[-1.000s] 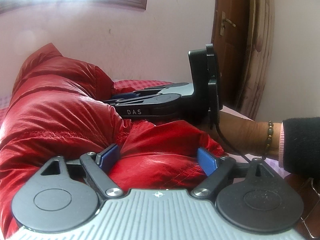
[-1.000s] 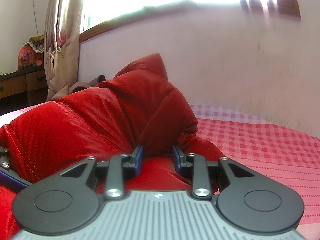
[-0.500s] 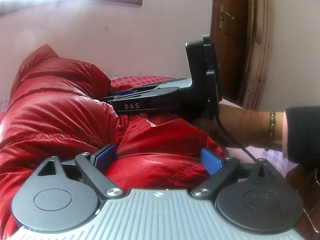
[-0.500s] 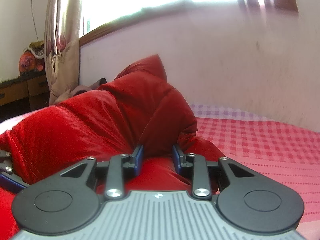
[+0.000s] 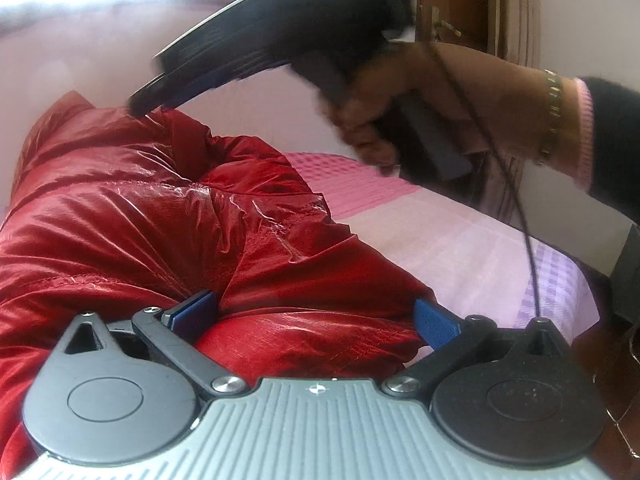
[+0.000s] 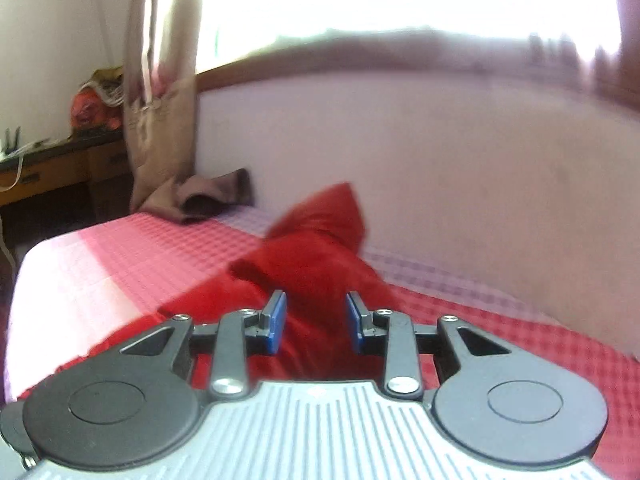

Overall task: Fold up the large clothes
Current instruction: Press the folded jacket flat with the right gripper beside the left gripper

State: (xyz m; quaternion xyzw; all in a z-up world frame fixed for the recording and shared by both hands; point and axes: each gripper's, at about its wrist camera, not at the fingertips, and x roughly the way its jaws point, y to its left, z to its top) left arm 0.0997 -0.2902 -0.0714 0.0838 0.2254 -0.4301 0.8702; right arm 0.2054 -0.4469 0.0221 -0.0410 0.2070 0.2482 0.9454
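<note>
A shiny red puffer jacket (image 5: pixel 168 216) lies bunched on the pink checked bed (image 5: pixel 472 248). My left gripper (image 5: pixel 316 312) is open wide, low against the jacket, with a puffy fold bulging between its blue pads. My right gripper (image 6: pixel 316 320) is open, lifted above the jacket (image 6: pixel 316 256); no fabric is pinched between its blue pads. In the left wrist view the right gripper (image 5: pixel 148 102) hangs blurred above the jacket's far ridge, its tips near the fabric.
A brown cloth (image 6: pixel 208 200) and a curtain (image 6: pixel 160 80) are at the bed's far corner by the wall. A wooden desk (image 6: pixel 52 168) stands at left. A wooden door (image 5: pixel 472 12) is behind the right hand. The bed edge (image 5: pixel 576 280) runs at right.
My right gripper has risen from low beside the jacket to above it, and its pads stand wider apart. More bed now shows around the jacket. The left gripper stays open on the fold.
</note>
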